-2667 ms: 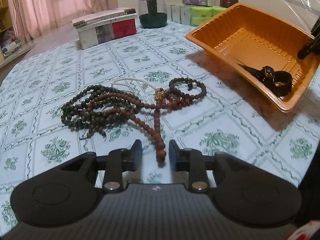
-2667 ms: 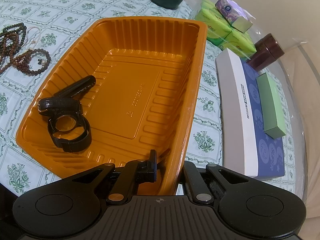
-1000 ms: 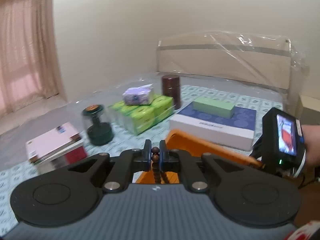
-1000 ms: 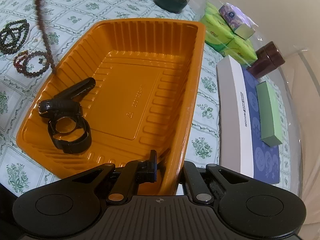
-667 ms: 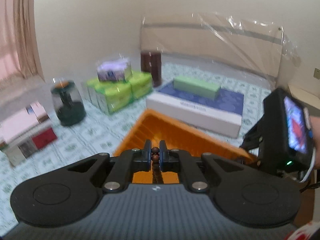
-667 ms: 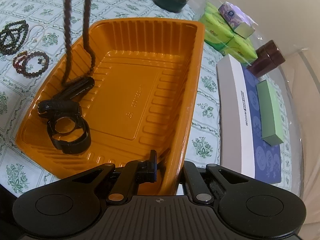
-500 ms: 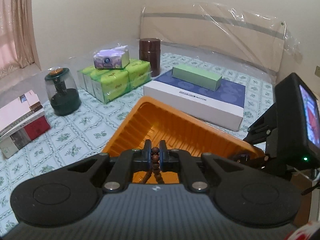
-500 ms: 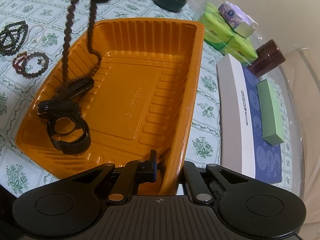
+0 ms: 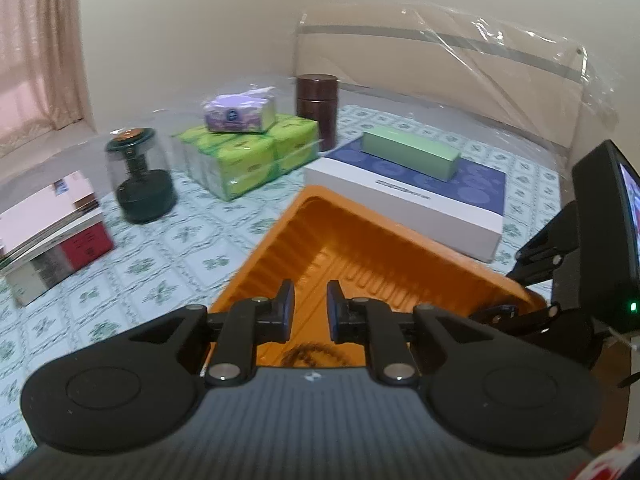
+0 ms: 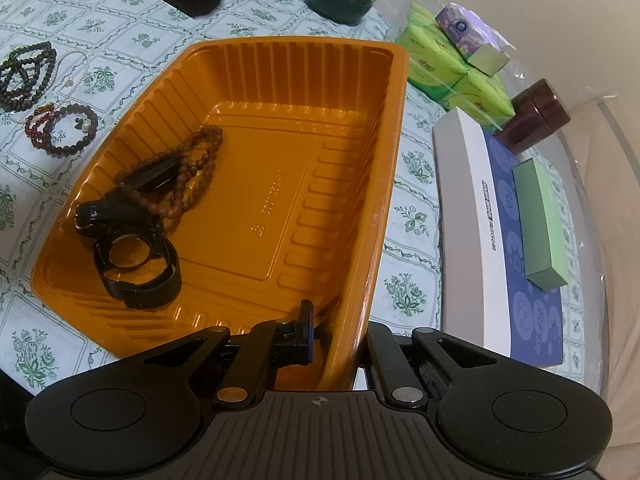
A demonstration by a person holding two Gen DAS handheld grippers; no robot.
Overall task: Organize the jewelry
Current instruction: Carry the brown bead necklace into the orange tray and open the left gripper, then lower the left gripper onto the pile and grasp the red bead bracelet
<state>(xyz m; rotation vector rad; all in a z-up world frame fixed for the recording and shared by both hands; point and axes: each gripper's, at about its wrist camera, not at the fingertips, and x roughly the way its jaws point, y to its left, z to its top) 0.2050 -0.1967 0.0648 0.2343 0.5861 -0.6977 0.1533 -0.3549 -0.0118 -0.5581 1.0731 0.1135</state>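
The orange tray [image 10: 384, 128] holds a brown bead necklace [image 10: 192, 184] lying across a black watch [image 10: 136, 264]. In the left wrist view the tray [image 9: 360, 240] lies below my left gripper [image 9: 310, 308], which is open and empty above it; a bit of the necklace [image 9: 308, 354] shows under the jaws. My right gripper [image 10: 336, 336] is shut on the tray's near rim. Dark bead strands [image 10: 24, 76], a pearl string [image 10: 76, 68] and bead bracelets [image 10: 60, 128] lie on the tablecloth left of the tray.
Behind the tray stand green tissue packs [image 9: 248, 152], a brown jar [image 9: 316, 108], a dark glass jar [image 9: 140, 176], a white-and-blue box [image 9: 416, 200] with a green box on it, and a tin [image 9: 52, 236] at left.
My left gripper carried the brown necklace from the tablecloth over the tray, then opened. The necklace has dropped into the tray onto the watch. The right gripper kept its hold.
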